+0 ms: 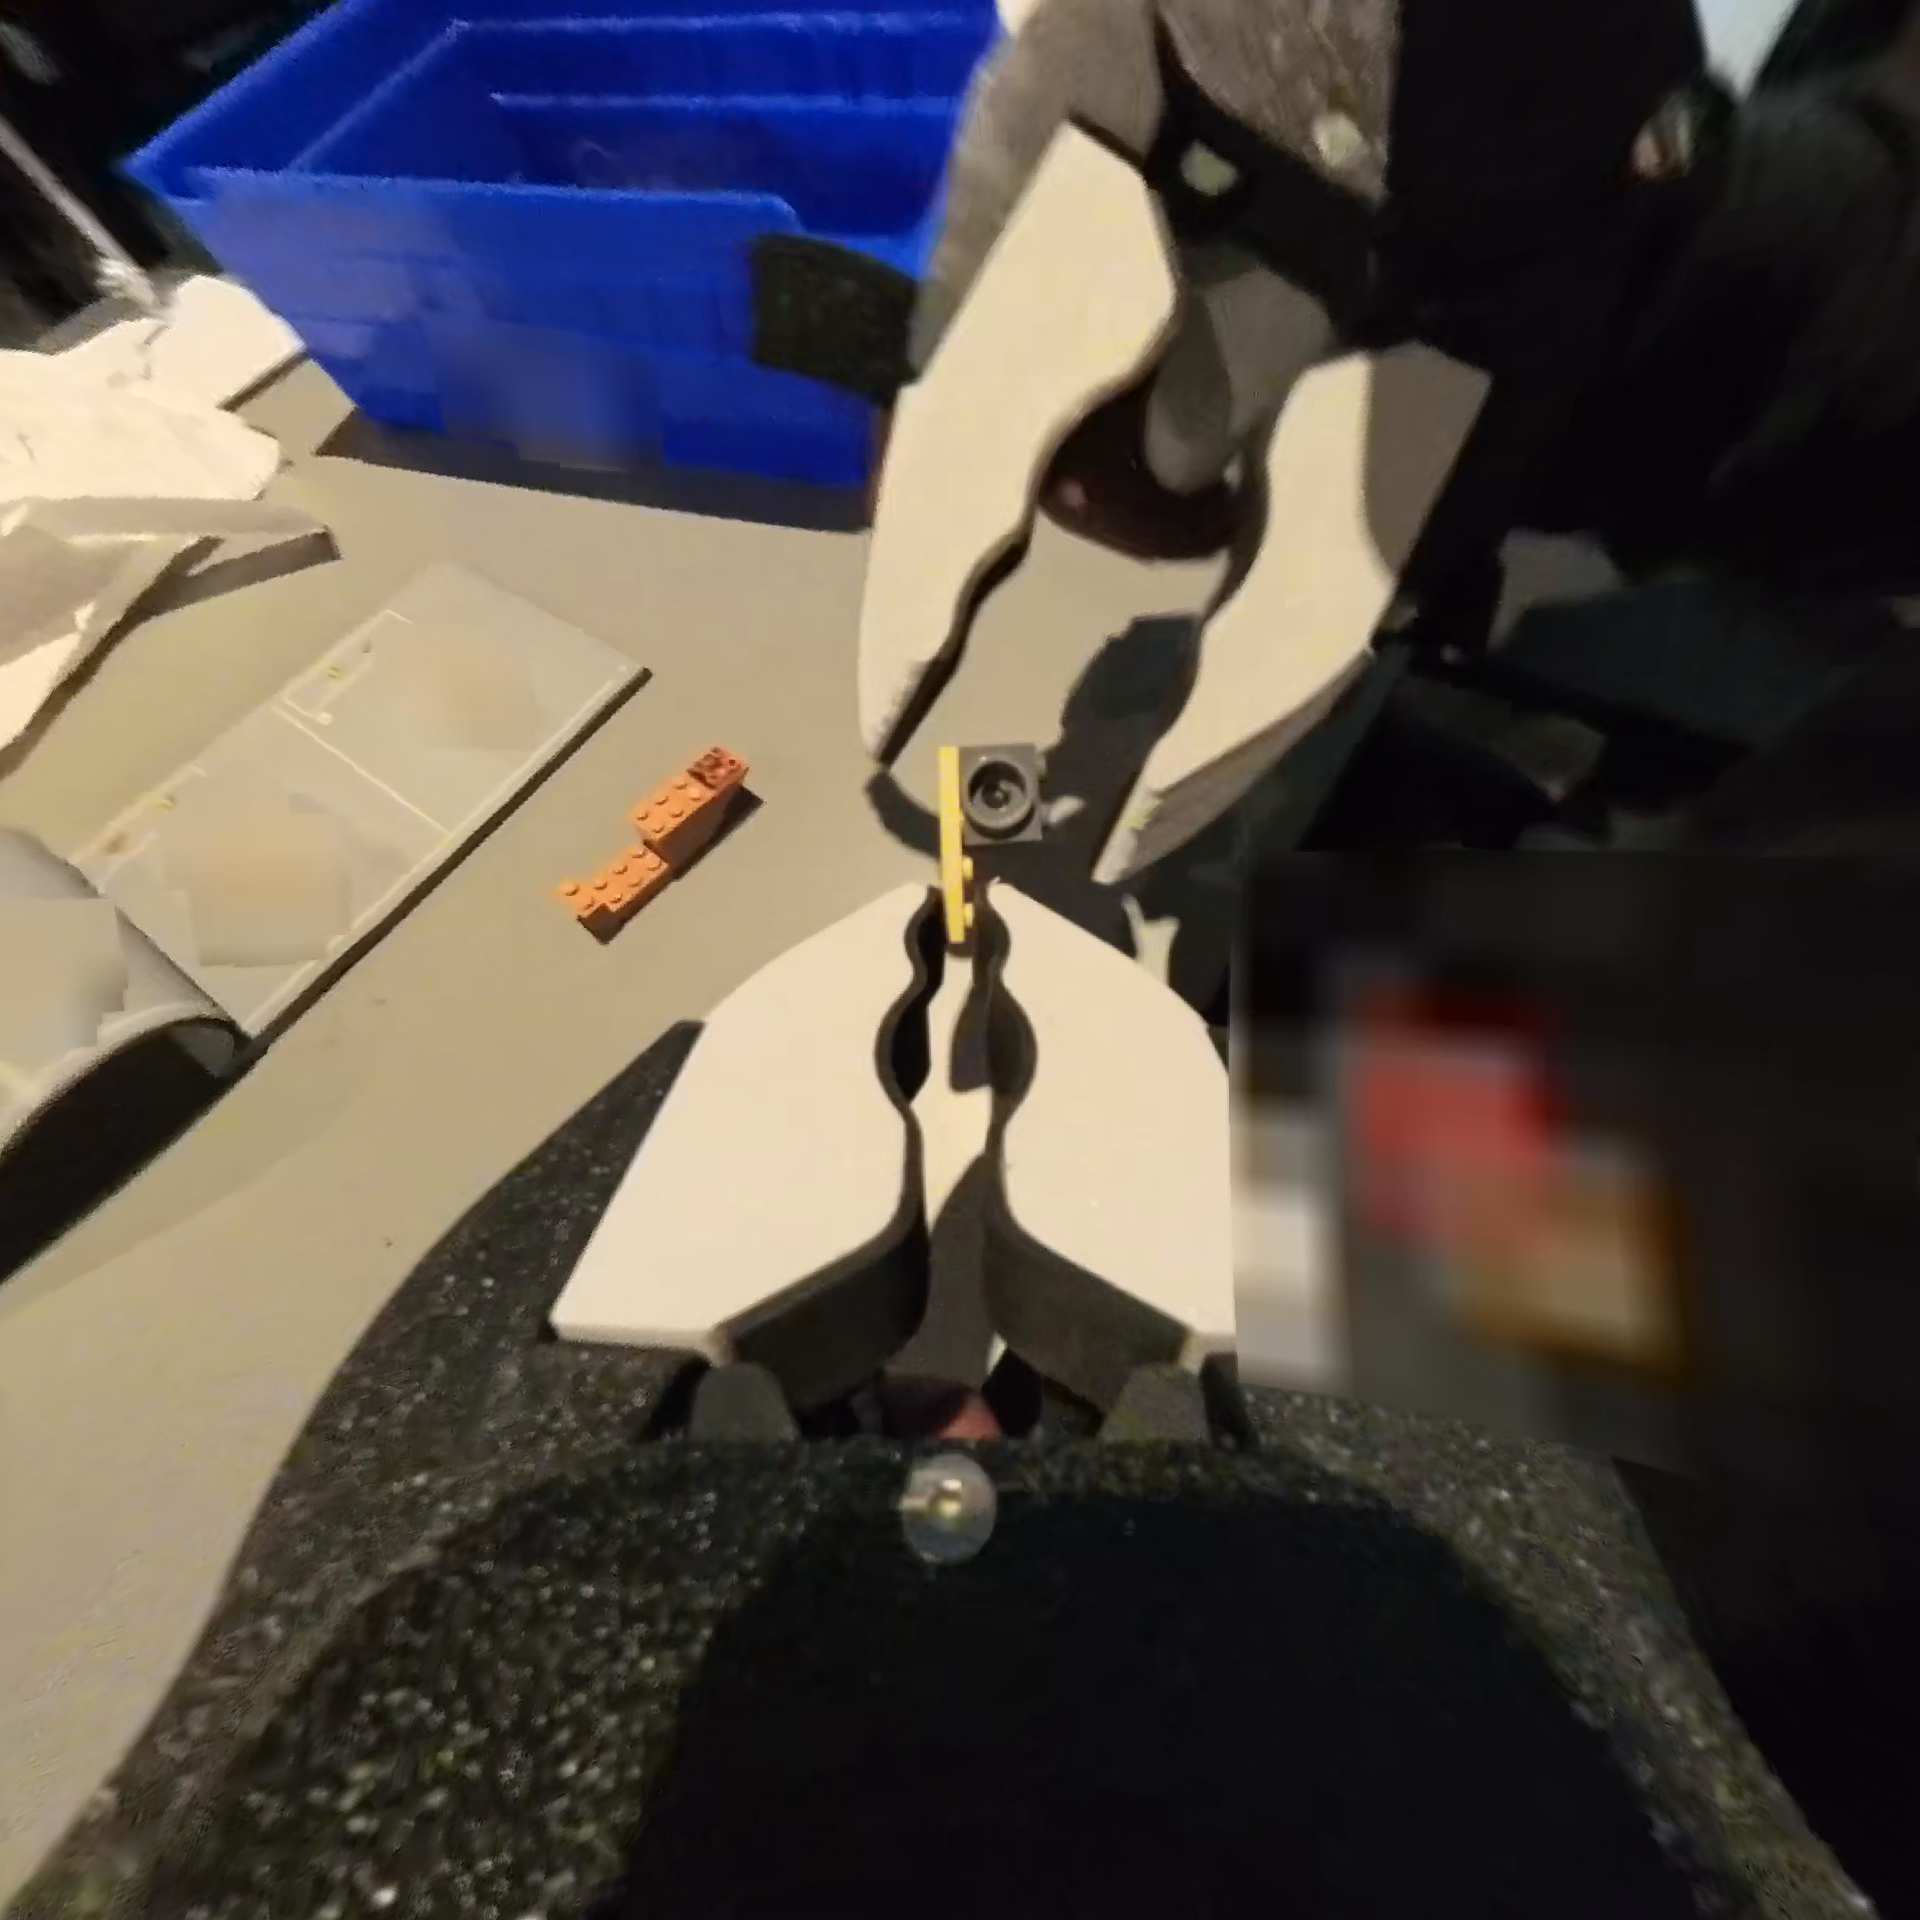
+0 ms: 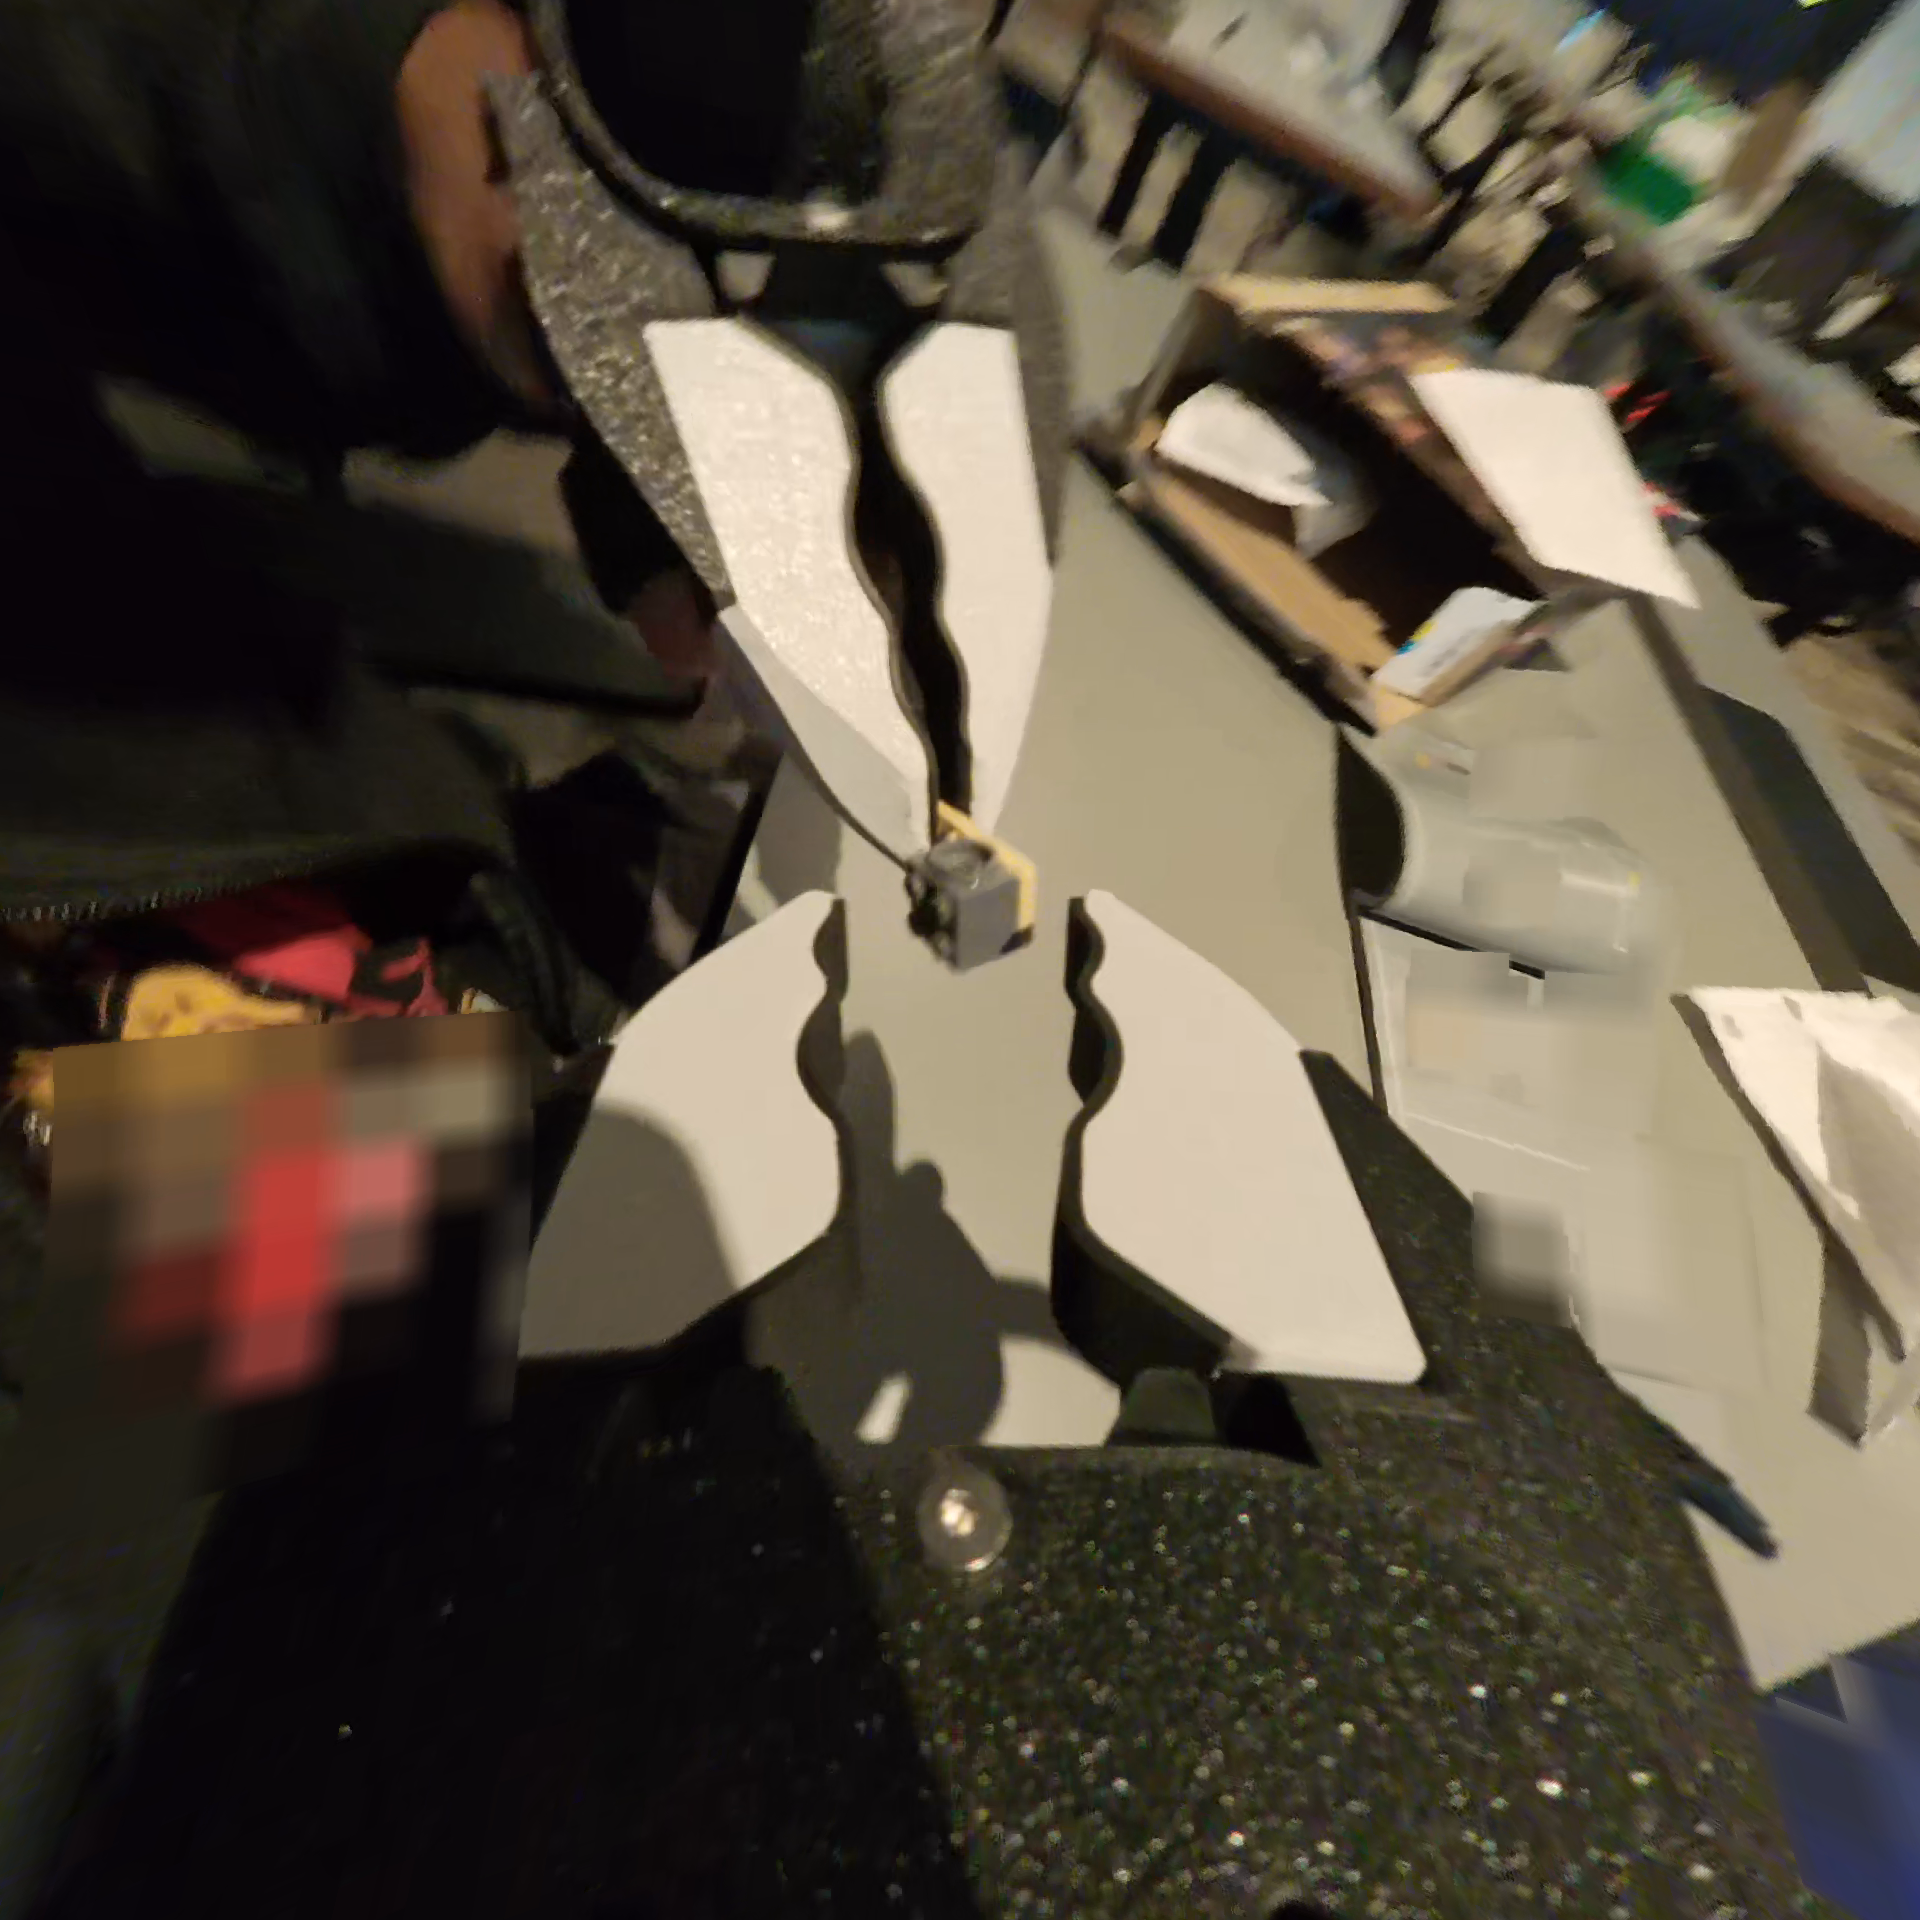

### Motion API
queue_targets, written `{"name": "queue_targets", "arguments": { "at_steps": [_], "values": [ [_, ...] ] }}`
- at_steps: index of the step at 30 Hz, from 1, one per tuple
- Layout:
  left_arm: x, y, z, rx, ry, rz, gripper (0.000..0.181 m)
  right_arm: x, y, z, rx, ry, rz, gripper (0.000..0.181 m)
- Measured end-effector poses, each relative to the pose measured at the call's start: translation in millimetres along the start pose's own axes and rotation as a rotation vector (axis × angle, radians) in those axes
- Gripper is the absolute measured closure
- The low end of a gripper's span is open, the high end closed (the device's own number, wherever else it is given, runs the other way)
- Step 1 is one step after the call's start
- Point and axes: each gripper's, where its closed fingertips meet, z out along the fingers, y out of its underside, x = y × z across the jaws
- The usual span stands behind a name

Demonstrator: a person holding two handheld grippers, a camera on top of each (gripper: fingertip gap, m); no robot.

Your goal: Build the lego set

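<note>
My left gripper (image 1: 956, 914) is shut on a thin yellow plate (image 1: 950, 831), held on edge above the grey table. A small dark grey brick (image 1: 1000, 796) sits attached to the plate's right side. My right gripper (image 1: 997, 821) comes in from above, open, its fingers either side of the grey brick without touching it. In the right wrist view my right gripper (image 2: 956, 914) is open, with the grey brick (image 2: 977, 914) and yellow plate (image 2: 1023, 878) just beyond its tips, held by the left gripper (image 2: 951, 821). An orange brick assembly (image 1: 660, 836) lies on the table to the left.
A blue plastic bin (image 1: 540, 260) stands at the back left. An instruction booklet (image 1: 343, 748) and torn white bags (image 1: 114, 468) lie left of the orange assembly. In the right wrist view a booklet (image 2: 1475, 1049), white bags (image 2: 1829, 1132) and a cardboard box (image 2: 1288, 520) lie to the right.
</note>
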Motion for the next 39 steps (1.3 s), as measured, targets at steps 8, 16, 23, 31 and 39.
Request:
{"name": "queue_targets", "arguments": {
  "at_steps": [8, 16, 23, 31, 39],
  "values": [
    [-4.7, -29.8, -15.0, 0.370, 0.016, -0.338, 0.177, 15.0, -26.1, -19.1, 0.480, -0.025, 0.522, 0.138],
    [6.0, -46.0, -34.9, 0.718, 0.312, -0.683, 0.177, 1.5, -54.1, -15.7, 0.569, -0.126, 0.716, 0.139],
    [19.7, -54.3, -45.1, 0.827, 0.324, -0.609, 0.177, -7.7, -73.7, -15.9, 0.526, -0.029, 0.615, 0.147],
    [35.9, -65.6, -57.4, 0.917, 0.300, -0.430, 0.177, -21.7, -88.6, -29.1, 0.563, -0.040, 0.545, 0.160],
    [49.4, -71.7, -60.8, 0.942, 0.322, -0.332, 0.177, -32.3, -99.0, -40.9, 0.596, -0.063, 0.498, 0.159]
  ]
}}
